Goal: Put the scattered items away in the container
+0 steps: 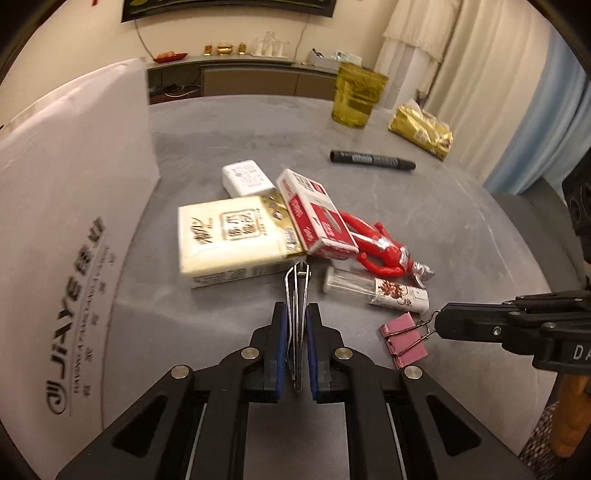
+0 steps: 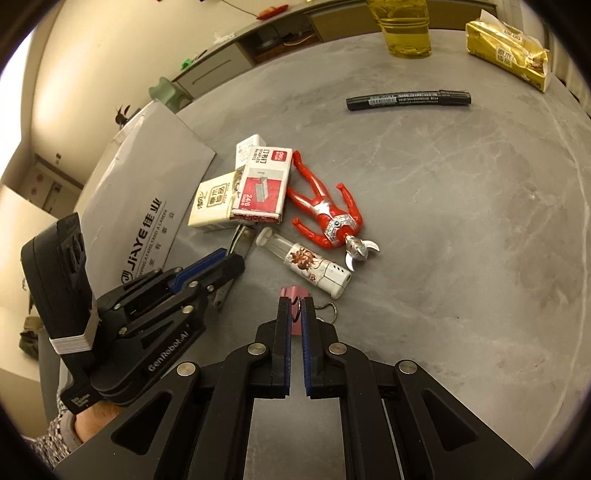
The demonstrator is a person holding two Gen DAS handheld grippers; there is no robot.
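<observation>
Left gripper (image 1: 296,314) is clamped on a metal nail clipper (image 1: 297,291), thin silver leaves upright between the blue pads, tip pointing at the pile. Right gripper (image 2: 296,314) is closed on the wire handle of a pink binder clip (image 2: 293,293); in the left wrist view the clip body (image 1: 404,341) rests on the grey surface (image 1: 424,206) with the right gripper's tip on its wire loop. Just past the grippers lies one white toothpick holder (image 2: 308,262), clear cap end, red pattern on the body, flat on the surface. Touching it is one red and silver toy figure (image 2: 328,214), face up, head toward the grippers. Its leg is beside one red and white staples box (image 2: 264,184), which leans on one cream tissue pack (image 2: 212,201). One small white box (image 2: 251,144) is behind the staples box, partly hidden. Farther out, well apart from the pile, is one black marker (image 2: 408,99), capped, lying flat. Beyond that stand one yellow-tinted glass cup (image 2: 404,27) and one gold tissue pack (image 2: 508,51) near the far edge. The container, one white cardboard box (image 1: 66,229) with JIAYE printed on its side, stands at the left of the pile on the same surface, its wall close to the left gripper. A patterned sleeve (image 2: 55,432) shows behind the left gripper.
</observation>
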